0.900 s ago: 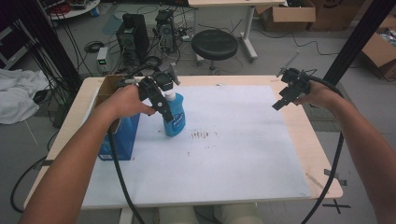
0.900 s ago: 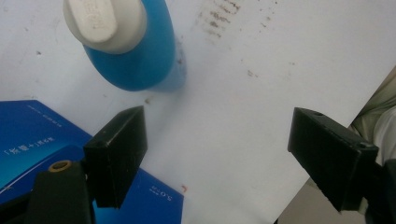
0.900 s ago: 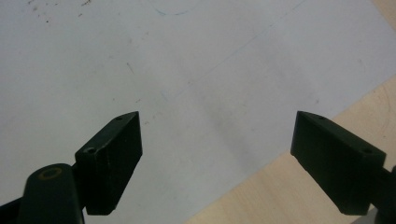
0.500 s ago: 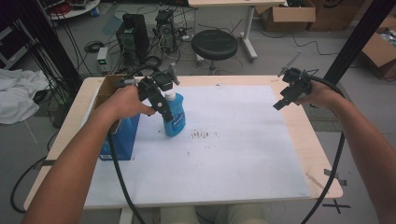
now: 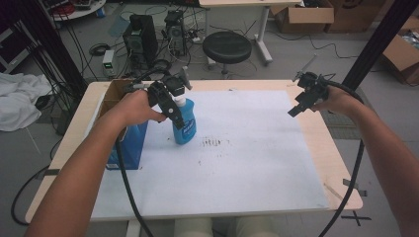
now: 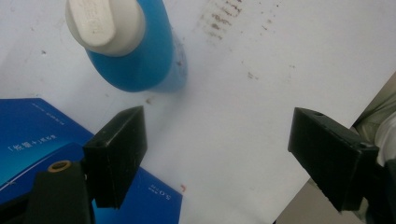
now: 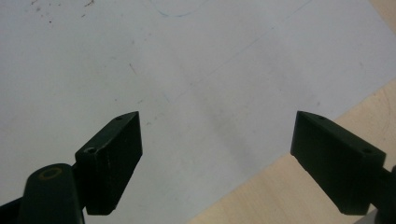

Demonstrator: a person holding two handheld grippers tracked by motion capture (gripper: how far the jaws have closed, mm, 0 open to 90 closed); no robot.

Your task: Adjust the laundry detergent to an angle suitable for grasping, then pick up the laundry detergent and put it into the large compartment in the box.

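blue bottle (image 5: 185, 123) with white cap (image 6: 103, 24); dark blue box (image 5: 129, 143); white sheet (image 5: 247, 163) with dark specks.

Your left forearm (image 5: 94, 153) reaches in from the bottom left and angles forward, your left hand (image 5: 133, 106) wrapped around the left tool (image 5: 174, 111) near the far left part of the worktop (image 5: 257, 163). That tool tilts downward, its black cable (image 5: 126, 182) trailing back along your arm. In the left gripper view its two jaws stand wide apart, nothing between them. Your right forearm (image 5: 385, 153) comes in from the bottom right, your right hand (image 5: 338, 101) holding the right tool (image 5: 296, 108) above the far right side, pointed down and inward. Its jaws are also spread wide and empty in the right gripper view.
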